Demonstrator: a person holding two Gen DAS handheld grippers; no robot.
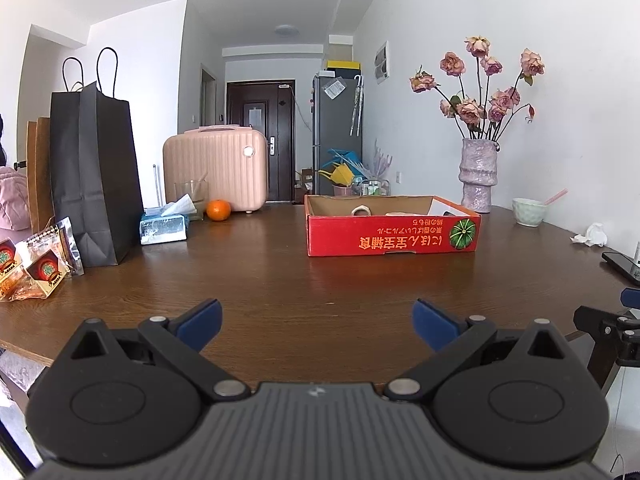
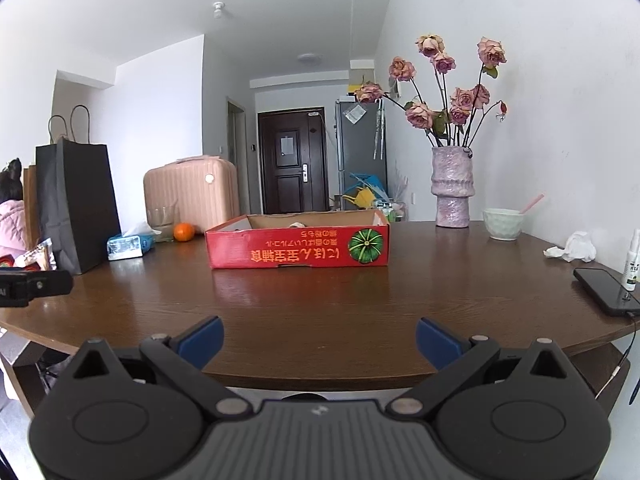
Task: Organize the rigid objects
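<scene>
Left gripper [image 1: 317, 325] and right gripper [image 2: 319, 342] jaws spread wide, empty. Red box [image 1: 394, 236] sat well ahead on desk [image 1: 280, 280]. Risk: low approach could shove box.

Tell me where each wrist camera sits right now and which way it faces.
Left wrist: low at the table's near edge, facing the red box and the far door; own left gripper open, the right gripper's body at the right edge.
Right wrist: farther right, same heading, red box left of centre, phone at right; own right gripper open.
Shared: red box, vase, orange, black bag, wooden table.
</scene>
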